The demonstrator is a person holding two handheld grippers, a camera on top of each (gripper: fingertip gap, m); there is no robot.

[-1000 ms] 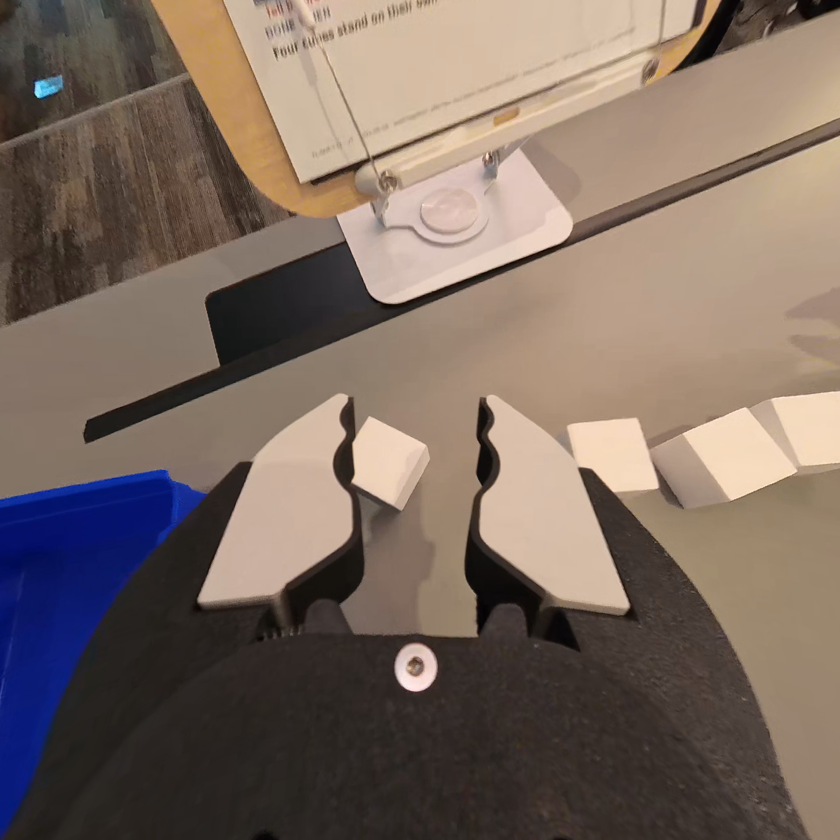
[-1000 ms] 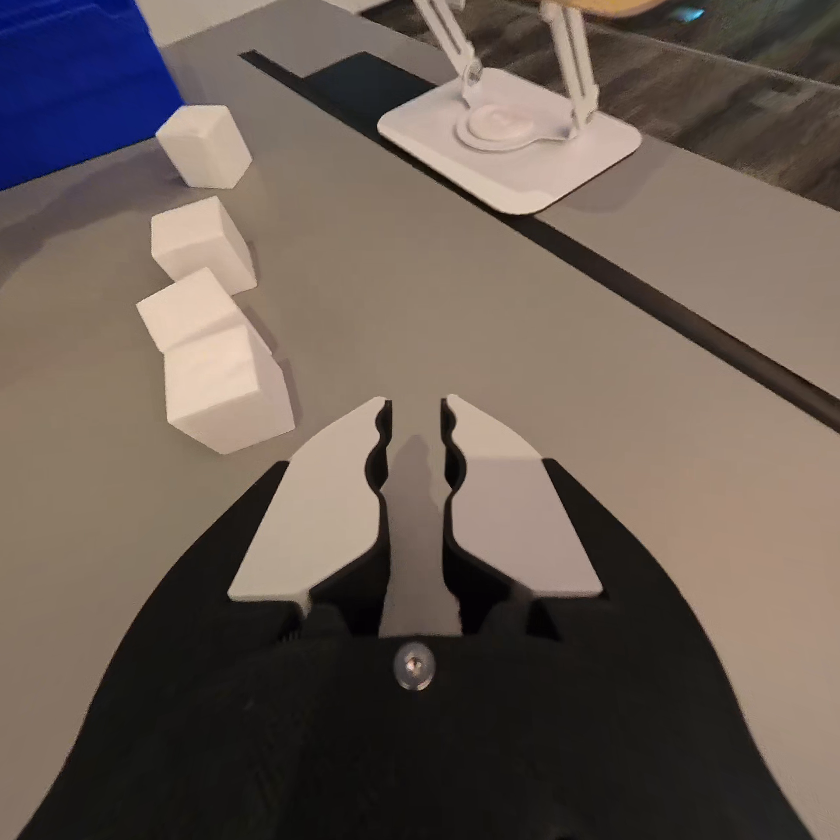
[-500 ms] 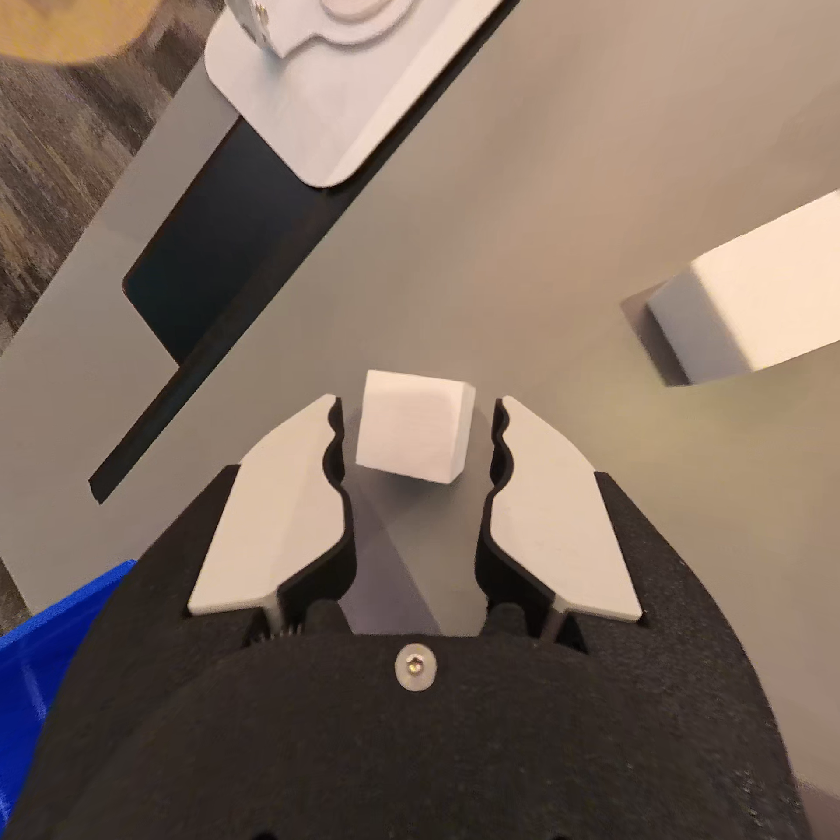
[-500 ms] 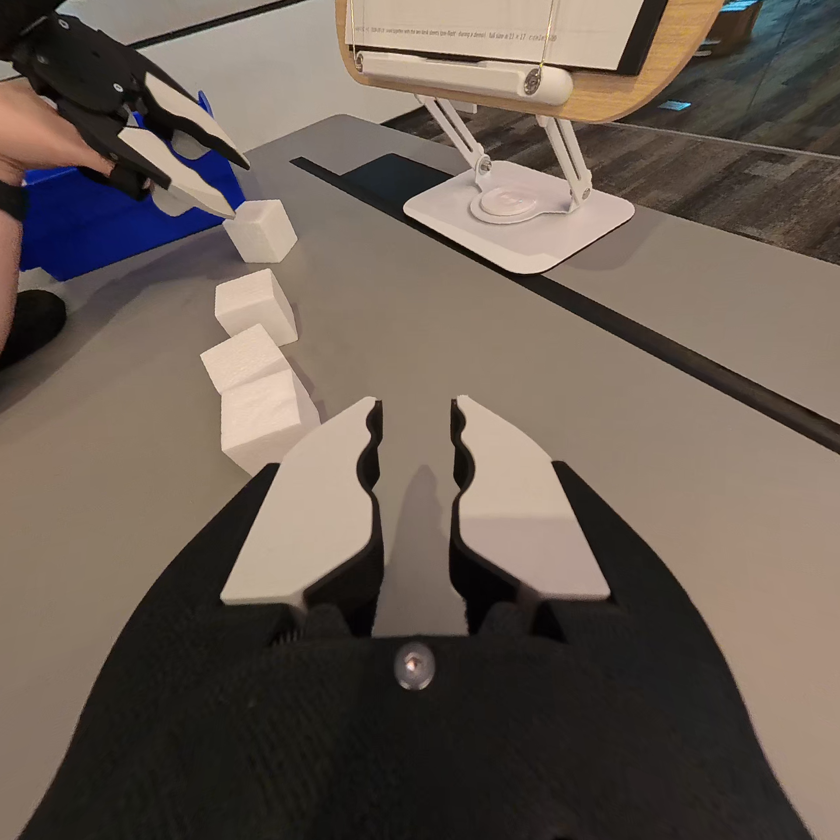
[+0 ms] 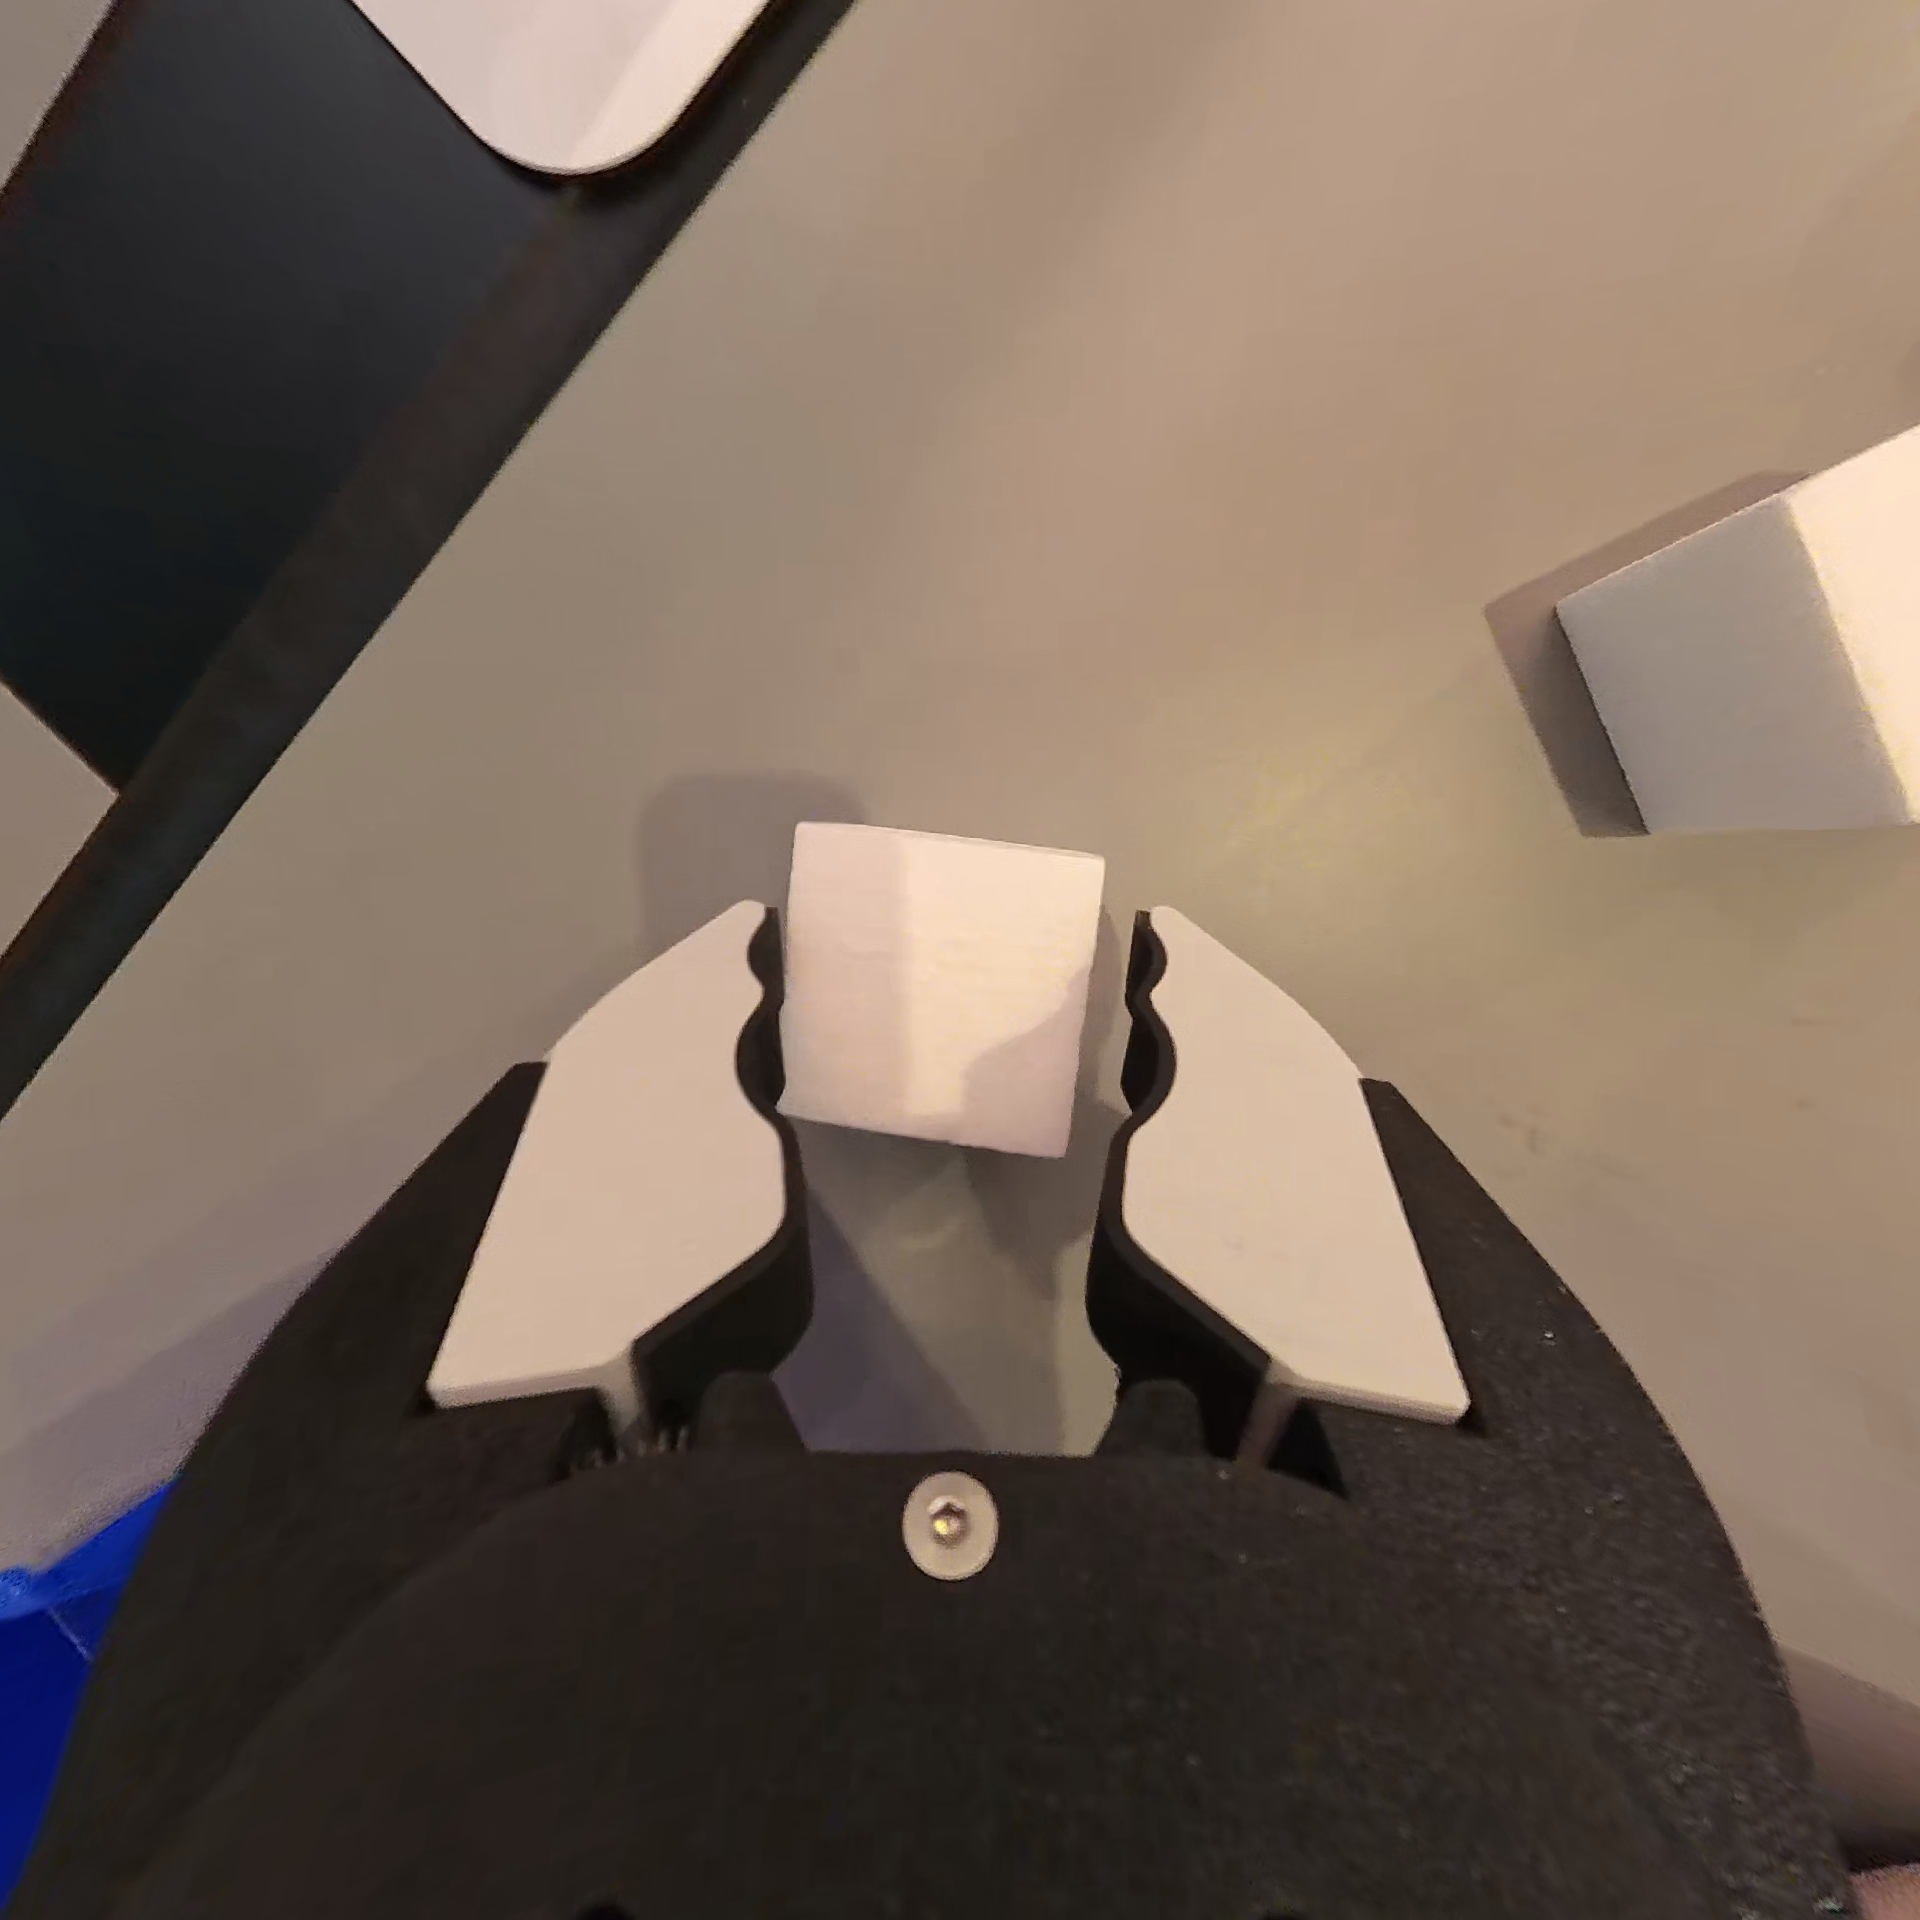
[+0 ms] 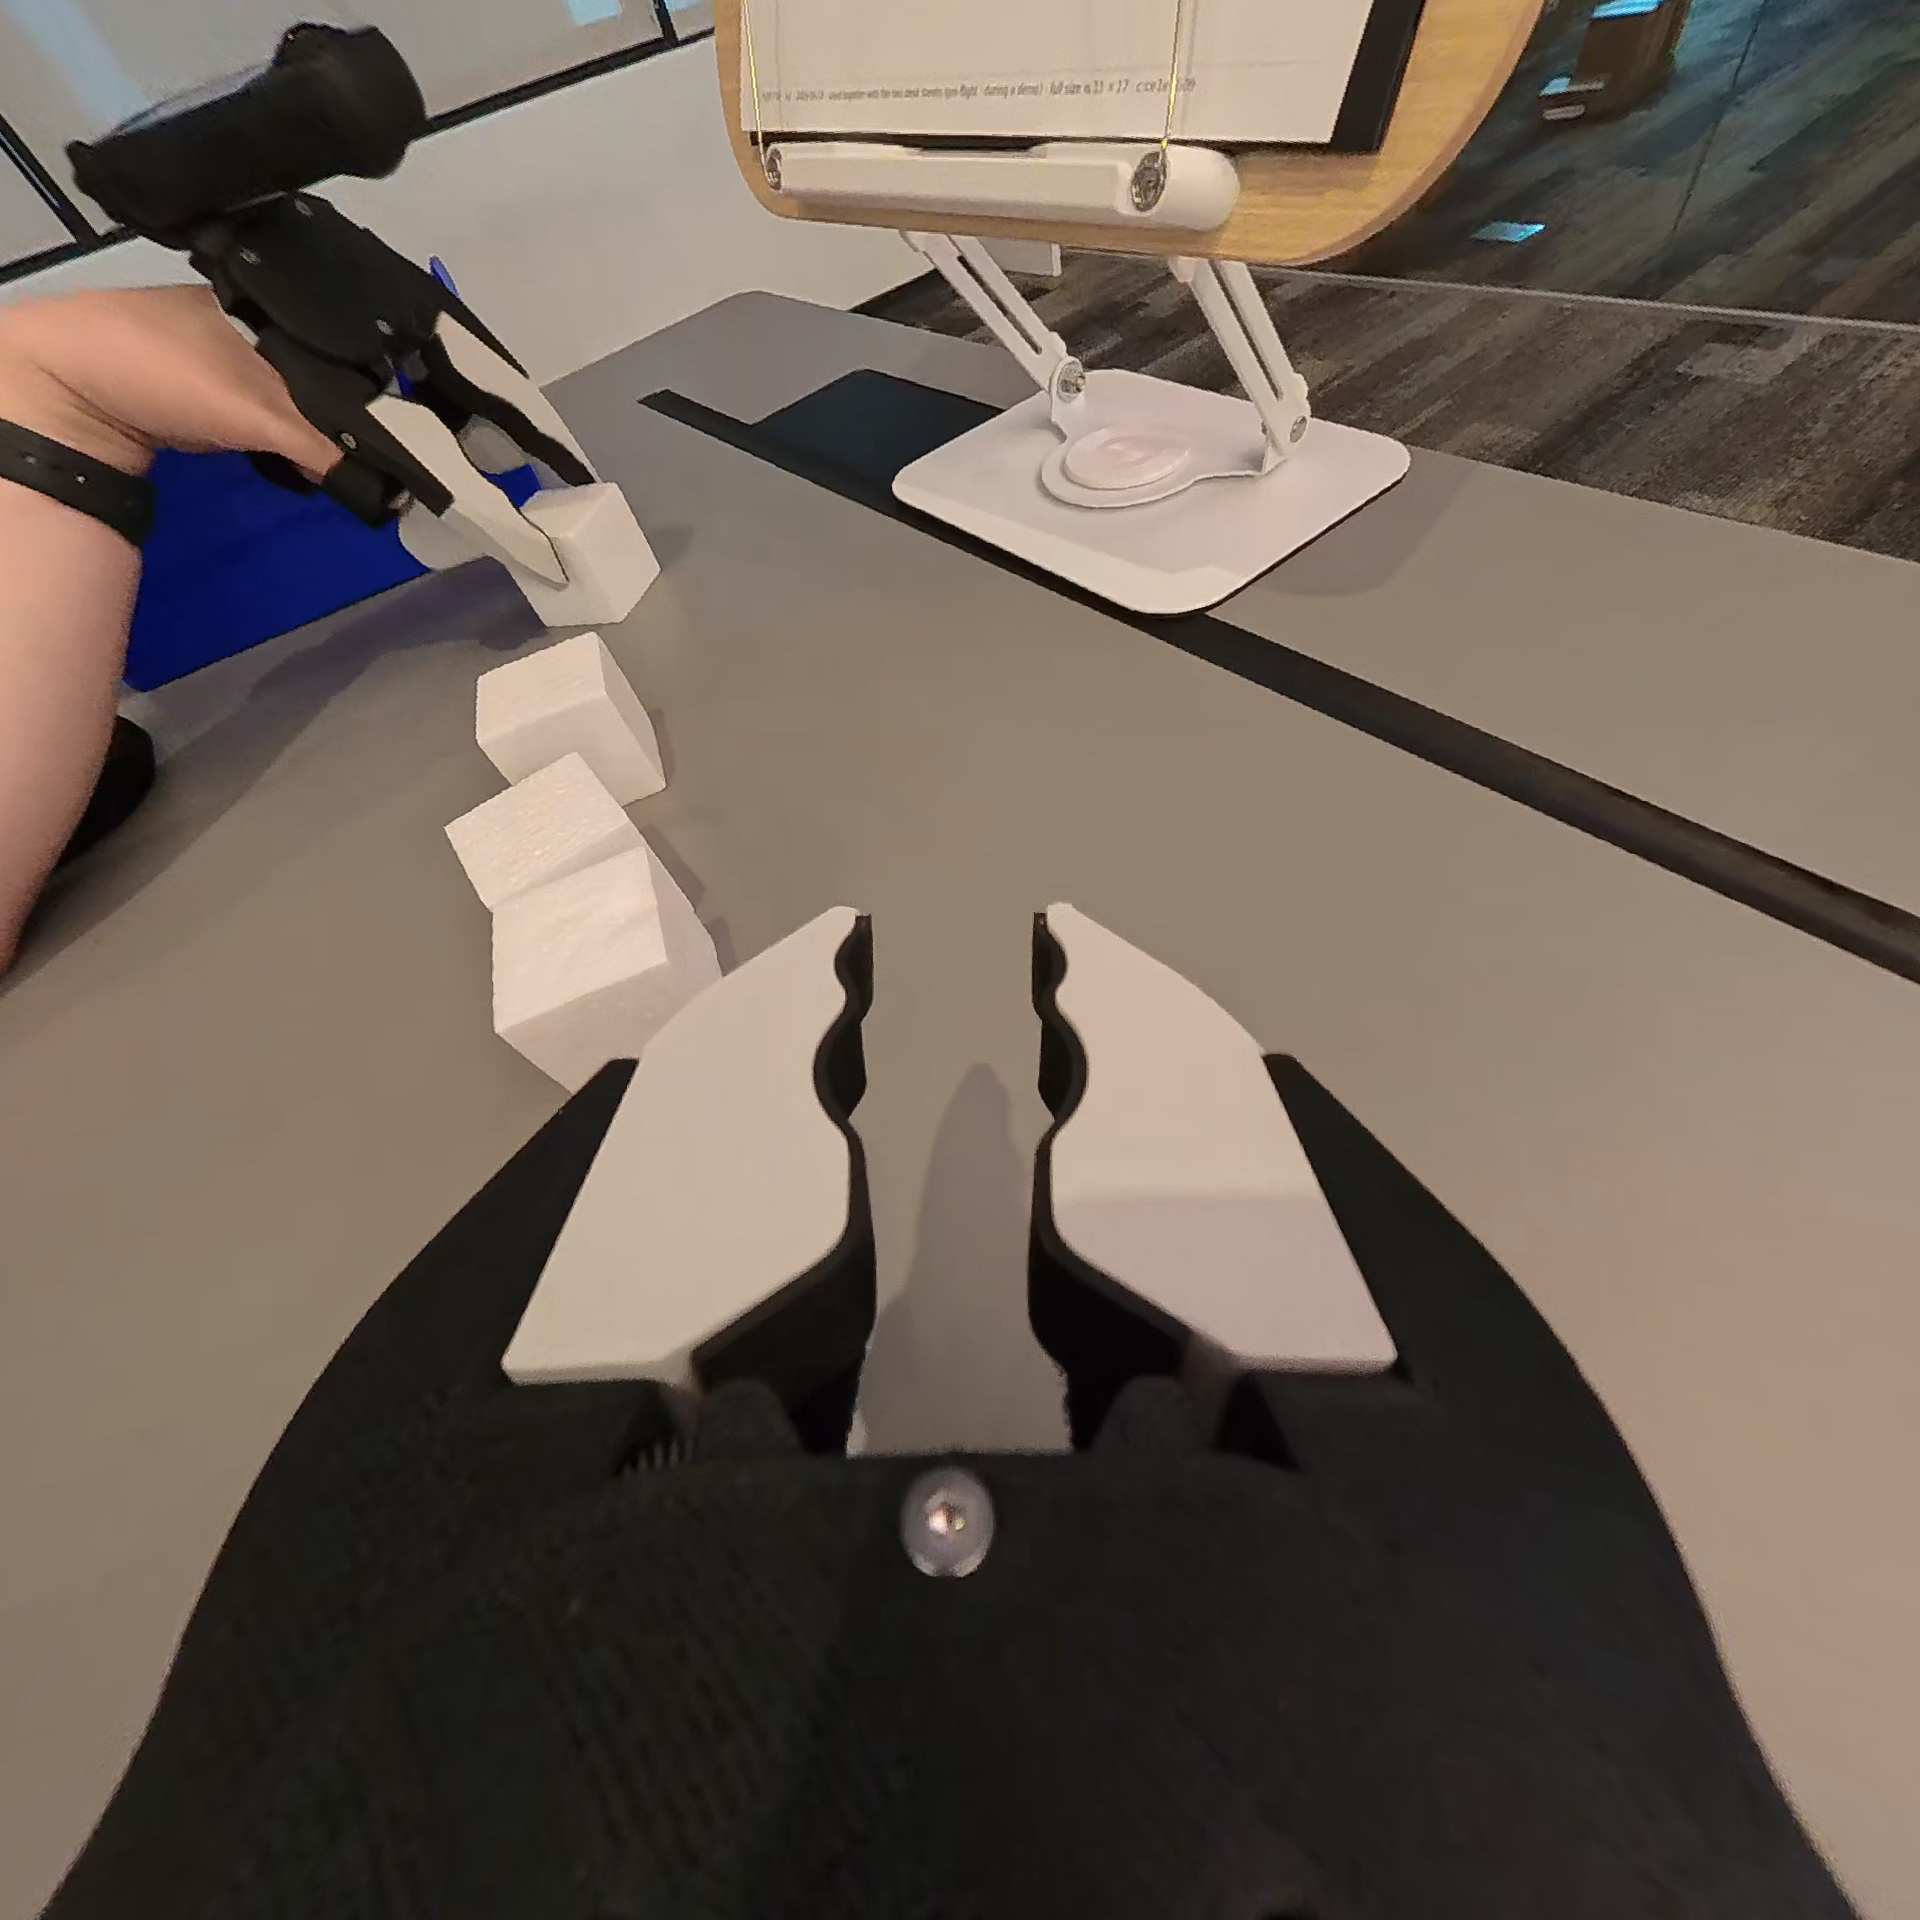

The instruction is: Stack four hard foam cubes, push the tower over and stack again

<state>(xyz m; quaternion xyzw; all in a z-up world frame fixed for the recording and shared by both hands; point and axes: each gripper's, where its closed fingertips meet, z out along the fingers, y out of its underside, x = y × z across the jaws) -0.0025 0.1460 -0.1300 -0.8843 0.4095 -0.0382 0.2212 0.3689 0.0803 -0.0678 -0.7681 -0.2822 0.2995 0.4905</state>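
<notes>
Four foam cubes [image 6: 569, 717] | grey table [image 6: 1351, 935] | dark wood-look floor [image 6: 1662, 374]

Printed sheet [image 6: 1049, 62] on stand [image 6: 1153, 468].

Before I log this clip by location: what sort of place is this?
Probably an office or lab workspace: a grey table, a page propped on a white stand, and wood-look flooring beyond.
</notes>
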